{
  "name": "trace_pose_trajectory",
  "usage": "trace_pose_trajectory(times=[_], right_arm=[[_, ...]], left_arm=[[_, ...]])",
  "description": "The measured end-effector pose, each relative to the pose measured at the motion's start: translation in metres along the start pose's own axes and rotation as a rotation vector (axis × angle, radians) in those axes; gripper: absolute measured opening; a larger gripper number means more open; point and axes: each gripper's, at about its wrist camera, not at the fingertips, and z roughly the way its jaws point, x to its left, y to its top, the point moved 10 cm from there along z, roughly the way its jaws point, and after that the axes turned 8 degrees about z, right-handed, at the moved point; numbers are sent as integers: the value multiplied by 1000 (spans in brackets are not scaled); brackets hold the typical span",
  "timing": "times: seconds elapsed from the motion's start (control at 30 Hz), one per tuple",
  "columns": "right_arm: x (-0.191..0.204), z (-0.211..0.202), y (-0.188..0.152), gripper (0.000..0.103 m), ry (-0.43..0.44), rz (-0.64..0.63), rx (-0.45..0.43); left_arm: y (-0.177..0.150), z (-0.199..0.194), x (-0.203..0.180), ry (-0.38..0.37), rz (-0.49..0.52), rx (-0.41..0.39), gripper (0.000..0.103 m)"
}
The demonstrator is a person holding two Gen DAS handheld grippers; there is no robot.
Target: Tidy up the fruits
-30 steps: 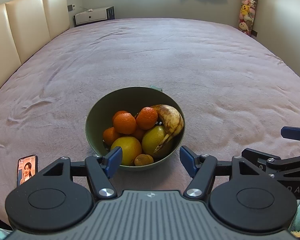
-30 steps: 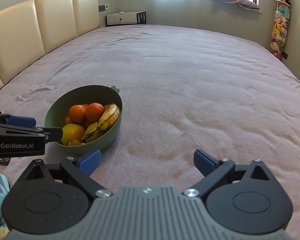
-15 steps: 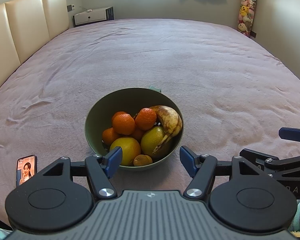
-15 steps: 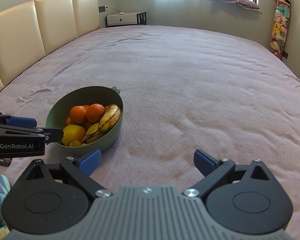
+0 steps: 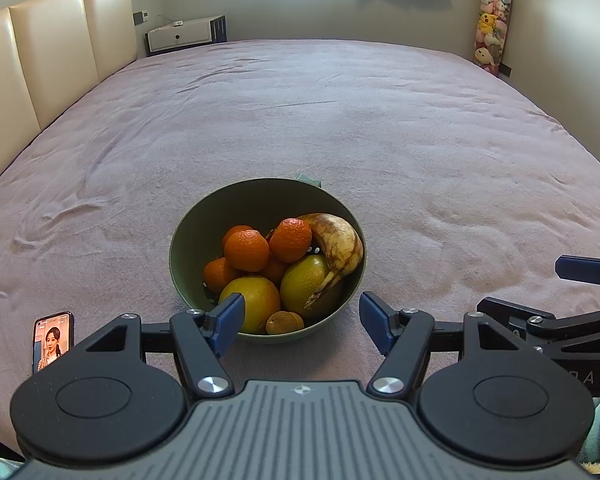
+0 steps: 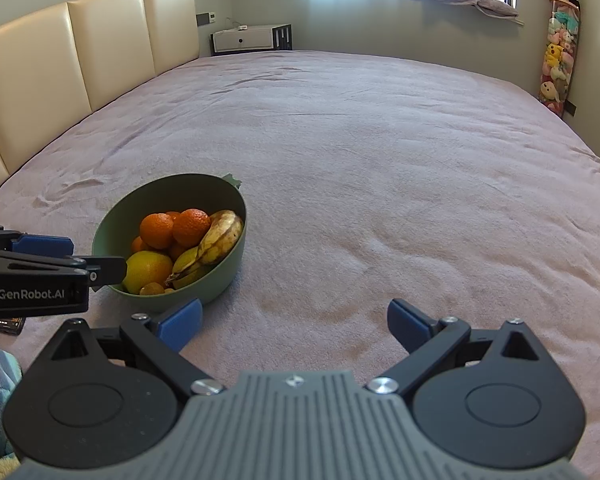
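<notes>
left wrist: close above bowl point(image 5: 260, 200) | right wrist: obliquely rightward | shared: bowl, bed point(image 5: 340, 120)

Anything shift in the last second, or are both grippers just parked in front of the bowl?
Nothing visibly changed. The left gripper and right gripper are both open and empty as before, and the green bowl sits in the same spot on the bed with the banana and the other fruit inside.

Green fruit bowl point(image 6: 228, 268) sits left of the spread right hand-held gripper point(image 6: 294, 322).
</notes>
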Motion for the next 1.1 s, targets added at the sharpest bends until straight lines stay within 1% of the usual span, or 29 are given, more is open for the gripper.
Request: trace_pose_trajectory(times=[1.1], right_arm=[[0, 1, -2, 96, 2, -3, 5]], left_arm=[[3, -1, -2, -5, -1, -1, 77]])
